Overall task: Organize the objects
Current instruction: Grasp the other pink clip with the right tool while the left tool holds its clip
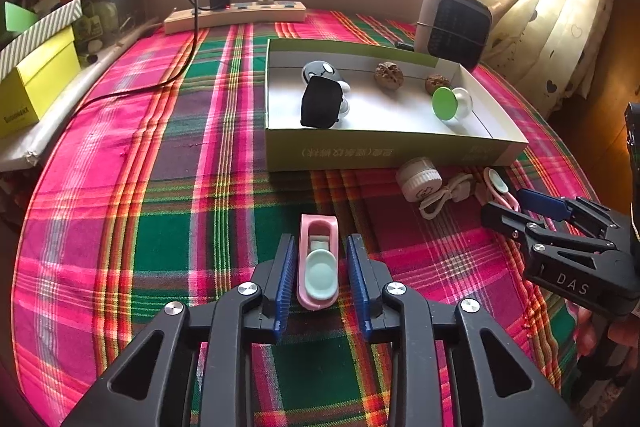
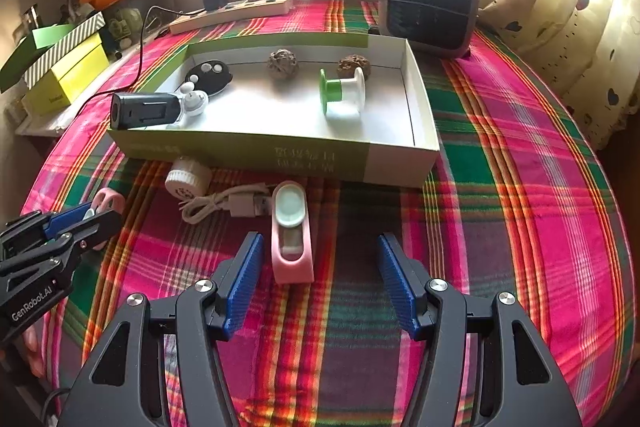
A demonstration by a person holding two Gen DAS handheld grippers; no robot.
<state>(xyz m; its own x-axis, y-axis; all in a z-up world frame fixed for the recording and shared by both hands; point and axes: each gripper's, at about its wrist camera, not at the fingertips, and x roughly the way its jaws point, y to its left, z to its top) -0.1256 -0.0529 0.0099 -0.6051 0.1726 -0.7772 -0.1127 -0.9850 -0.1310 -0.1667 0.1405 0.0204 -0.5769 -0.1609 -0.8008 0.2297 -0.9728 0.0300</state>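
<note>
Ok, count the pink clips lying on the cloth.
2. One pink clip lies between the left gripper's parted fingers, untouched. The other pink clip lies before the open right gripper, beside the white cable. None seems hidden.

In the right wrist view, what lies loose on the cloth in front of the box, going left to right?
Pink clip at the left gripper → white ribbed jar → white USB cable → pink and mint clip, lying between the right gripper's open fingers.
</note>
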